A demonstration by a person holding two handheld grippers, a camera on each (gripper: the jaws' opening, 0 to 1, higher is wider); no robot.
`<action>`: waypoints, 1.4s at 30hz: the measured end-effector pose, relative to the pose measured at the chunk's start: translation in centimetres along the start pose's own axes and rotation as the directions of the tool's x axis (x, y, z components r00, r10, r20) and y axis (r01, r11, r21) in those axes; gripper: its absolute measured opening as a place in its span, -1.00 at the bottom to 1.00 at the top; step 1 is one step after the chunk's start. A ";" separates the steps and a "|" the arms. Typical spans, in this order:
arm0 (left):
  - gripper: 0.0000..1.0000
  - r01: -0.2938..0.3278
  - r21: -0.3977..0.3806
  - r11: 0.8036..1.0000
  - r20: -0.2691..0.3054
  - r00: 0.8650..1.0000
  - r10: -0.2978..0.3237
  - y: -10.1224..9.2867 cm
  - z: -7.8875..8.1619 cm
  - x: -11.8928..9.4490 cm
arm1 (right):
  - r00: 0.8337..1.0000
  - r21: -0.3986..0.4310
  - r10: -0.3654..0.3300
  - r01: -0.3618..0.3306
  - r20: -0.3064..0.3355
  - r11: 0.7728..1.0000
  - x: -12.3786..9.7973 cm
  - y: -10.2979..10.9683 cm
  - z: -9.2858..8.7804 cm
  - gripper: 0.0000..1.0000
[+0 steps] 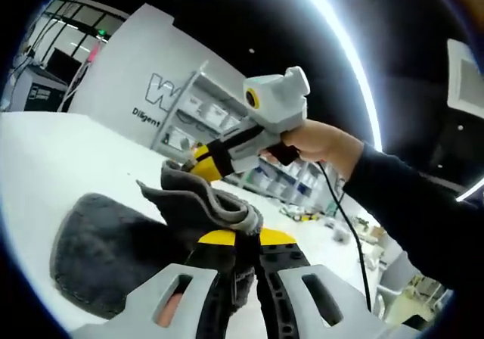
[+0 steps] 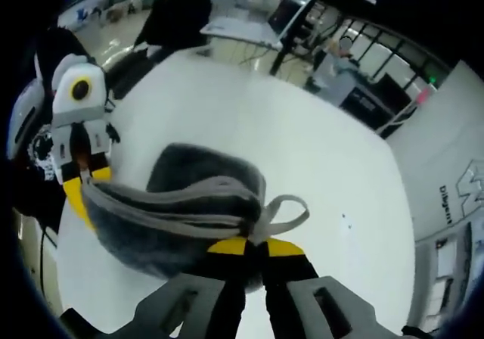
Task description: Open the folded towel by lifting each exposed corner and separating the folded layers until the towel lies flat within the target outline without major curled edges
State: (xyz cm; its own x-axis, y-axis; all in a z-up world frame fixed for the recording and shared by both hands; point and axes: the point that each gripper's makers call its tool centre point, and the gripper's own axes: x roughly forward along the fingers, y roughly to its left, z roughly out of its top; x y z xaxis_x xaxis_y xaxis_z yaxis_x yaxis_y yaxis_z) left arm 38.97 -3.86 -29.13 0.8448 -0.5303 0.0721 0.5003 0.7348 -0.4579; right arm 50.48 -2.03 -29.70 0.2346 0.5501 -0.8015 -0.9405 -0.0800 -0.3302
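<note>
Both grippers are on the towel at once, and it hangs between them above the white table (image 1: 53, 165). In the left gripper view, the left gripper (image 1: 246, 242) has its yellow-tipped jaws pressed together at 6 o'clock, with a grey fold of the towel (image 1: 113, 252) pinched between them; the dark, fluffy bulk of the cloth sags out toward 8 o'clock and rests on the tabletop. Up toward 12 o'clock from that pinch, the right gripper (image 1: 198, 161) reaches in from the right side, held by a person's hand (image 1: 321, 142) in a dark sleeve, and its yellow tips meet a raised edge of the same towel; how tightly it bites cannot be told from this angle. Switch to the right gripper view and the answer is there: the right gripper (image 2: 255, 247) is closed at 6 o'clock on a grey hem, a small loop of edging curling out toward 3 o'clock. The towel (image 2: 204, 176) stretches from there toward 9 o'clock as a taut grey band, with the dark pile bunched beneath and behind it, still folded over on itself. At 9 o'clock the left gripper (image 2: 82, 184) comes down from above, yellow tips on the far end of that band. The table (image 2: 302, 157) spreads pale and bare around the cloth.
</note>
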 end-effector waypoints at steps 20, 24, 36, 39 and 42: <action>-0.90 0.018 0.061 0.998 -0.038 0.999 -0.015 -2.1 -1.9 0.7 | 0.999 0.026 -0.032 0.032 0.008 0.999 -1.2 0.2 -2.5 -0.98; -0.90 0.029 0.079 0.996 -0.053 0.998 -0.024 -2.5 -2.2 1.0 | 0.999 0.033 -0.038 0.038 0.009 0.999 -1.5 0.4 -2.9 -0.98; -0.90 0.063 0.105 0.993 -0.099 0.994 -0.053 -3.6 -2.9 1.9 | 0.999 0.060 -0.055 0.054 0.001 0.997 -2.7 0.0 -4.9 -0.97; -0.90 0.065 0.107 0.992 -0.103 0.993 -0.054 -3.7 -3.1 2.0 | 0.998 0.062 -0.057 0.057 0.002 0.996 -2.8 0.2 -5.1 -0.97; -0.90 0.069 0.113 0.991 -0.113 0.992 -0.056 -4.0 -3.4 2.1 | 0.998 0.069 -0.060 0.060 0.005 0.996 -3.0 0.3 -5.6 -0.97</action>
State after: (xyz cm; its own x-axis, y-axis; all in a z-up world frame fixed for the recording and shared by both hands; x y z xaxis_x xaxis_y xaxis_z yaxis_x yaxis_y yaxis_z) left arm 38.14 -9.31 -30.16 0.7887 -0.6148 -0.0030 0.5752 0.7397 -0.3492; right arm 50.83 -8.31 -30.22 0.2897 0.5579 -0.7777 -0.9395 0.0104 -0.3425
